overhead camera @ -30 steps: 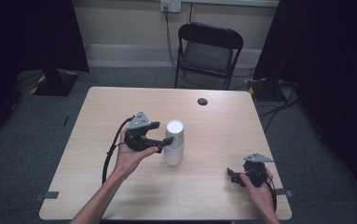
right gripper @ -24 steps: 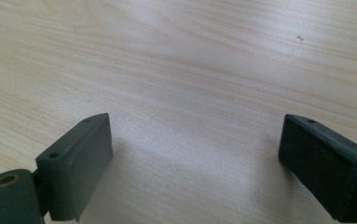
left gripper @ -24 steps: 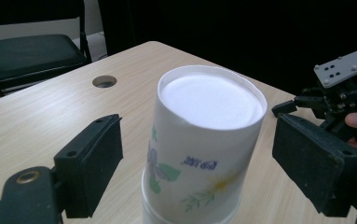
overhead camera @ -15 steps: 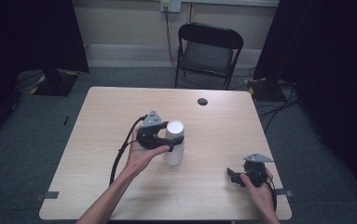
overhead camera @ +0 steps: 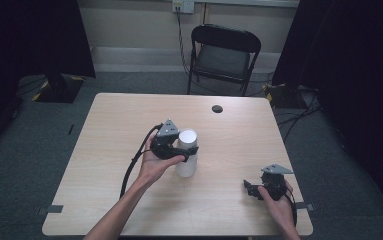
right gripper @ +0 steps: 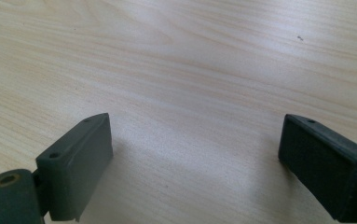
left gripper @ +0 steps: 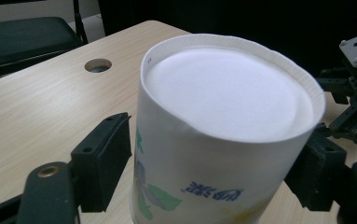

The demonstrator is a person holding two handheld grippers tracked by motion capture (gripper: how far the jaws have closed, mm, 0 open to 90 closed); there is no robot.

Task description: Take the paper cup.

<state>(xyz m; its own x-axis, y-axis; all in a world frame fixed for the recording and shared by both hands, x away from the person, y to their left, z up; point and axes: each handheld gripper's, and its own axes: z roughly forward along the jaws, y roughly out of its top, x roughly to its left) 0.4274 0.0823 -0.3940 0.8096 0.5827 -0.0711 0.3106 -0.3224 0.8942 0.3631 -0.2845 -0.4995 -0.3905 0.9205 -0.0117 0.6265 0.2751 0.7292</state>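
Observation:
A white paper cup (overhead camera: pixel 187 139) with green and blue print stands mid-table, its flat white end up (left gripper: pixel 223 88). My left gripper (overhead camera: pixel 184 150) reaches it from the left. Its jaws have just been closing with the cup between them, and both pads (left gripper: pixel 104 158) now lie against the cup's sides. My right gripper (overhead camera: pixel 251 189) rests near the table's front right corner. It is open, with bare wood between its pads (right gripper: pixel 76 163). From the left gripper view it appears beyond the cup (left gripper: pixel 353 93).
The wooden table (overhead camera: pixel 119 125) has a round cable hole (overhead camera: pixel 217 108) at its back edge. A black folding chair (overhead camera: pixel 224 50) stands behind the table. Cables trail on the floor at the right.
My left gripper has slid right until its jaws reach around the cup, and they have narrowed onto it. The right gripper has kept still.

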